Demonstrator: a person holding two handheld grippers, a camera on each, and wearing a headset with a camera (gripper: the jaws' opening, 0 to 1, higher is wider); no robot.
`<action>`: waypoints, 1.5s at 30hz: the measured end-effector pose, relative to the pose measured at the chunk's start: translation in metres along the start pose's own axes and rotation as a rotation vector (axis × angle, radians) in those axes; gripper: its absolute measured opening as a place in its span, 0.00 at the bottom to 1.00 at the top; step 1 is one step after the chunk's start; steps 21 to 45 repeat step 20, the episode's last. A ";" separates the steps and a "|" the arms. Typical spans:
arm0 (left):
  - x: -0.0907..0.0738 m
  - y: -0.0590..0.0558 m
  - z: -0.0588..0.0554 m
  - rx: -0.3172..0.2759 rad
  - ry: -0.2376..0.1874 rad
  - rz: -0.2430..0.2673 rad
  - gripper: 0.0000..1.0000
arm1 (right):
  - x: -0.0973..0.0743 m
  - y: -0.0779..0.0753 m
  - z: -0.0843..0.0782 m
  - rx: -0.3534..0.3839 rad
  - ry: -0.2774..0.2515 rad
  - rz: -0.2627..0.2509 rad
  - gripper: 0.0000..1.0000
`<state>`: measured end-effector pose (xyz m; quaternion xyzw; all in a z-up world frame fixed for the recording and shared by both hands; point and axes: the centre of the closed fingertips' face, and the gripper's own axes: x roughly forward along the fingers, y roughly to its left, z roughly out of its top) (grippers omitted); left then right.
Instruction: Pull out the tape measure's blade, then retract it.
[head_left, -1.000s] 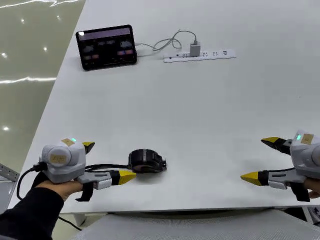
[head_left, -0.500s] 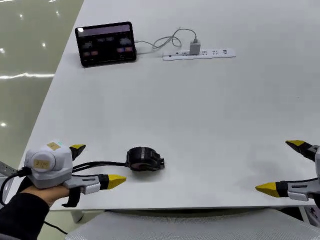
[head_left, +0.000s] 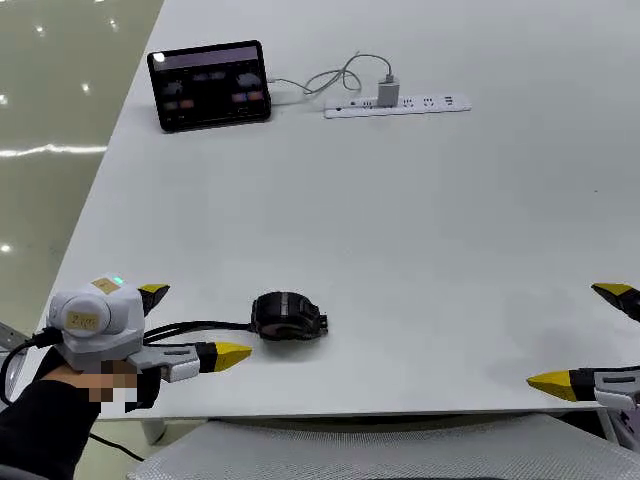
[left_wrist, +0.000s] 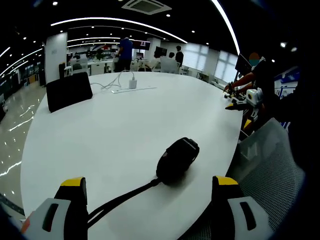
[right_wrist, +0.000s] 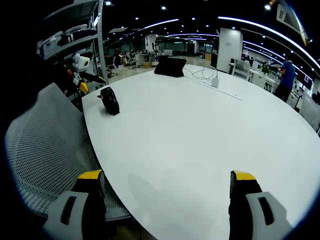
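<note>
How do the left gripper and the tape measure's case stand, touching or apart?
Apart. The left gripper view shows bare table between the left gripper and the tape measure's case; the strap runs back between its jaws.

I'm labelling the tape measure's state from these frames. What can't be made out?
- tape measure: blade tip and lock, too small and dark in the head view and left gripper view.
- right gripper: body cut off by the head view's lower right corner.
- tablet: screen text too small, head view.
</note>
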<state>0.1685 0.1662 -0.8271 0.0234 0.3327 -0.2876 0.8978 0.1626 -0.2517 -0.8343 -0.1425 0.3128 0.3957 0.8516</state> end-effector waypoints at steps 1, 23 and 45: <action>0.000 -0.001 0.000 -0.004 0.001 -0.004 1.00 | 0.000 0.000 0.001 0.000 -0.002 0.000 1.00; -0.001 0.000 0.001 -0.002 0.005 -0.014 1.00 | 0.000 0.001 0.004 -0.007 -0.001 0.002 1.00; -0.001 0.000 0.001 -0.002 0.005 -0.014 1.00 | 0.000 0.001 0.004 -0.007 -0.001 0.002 1.00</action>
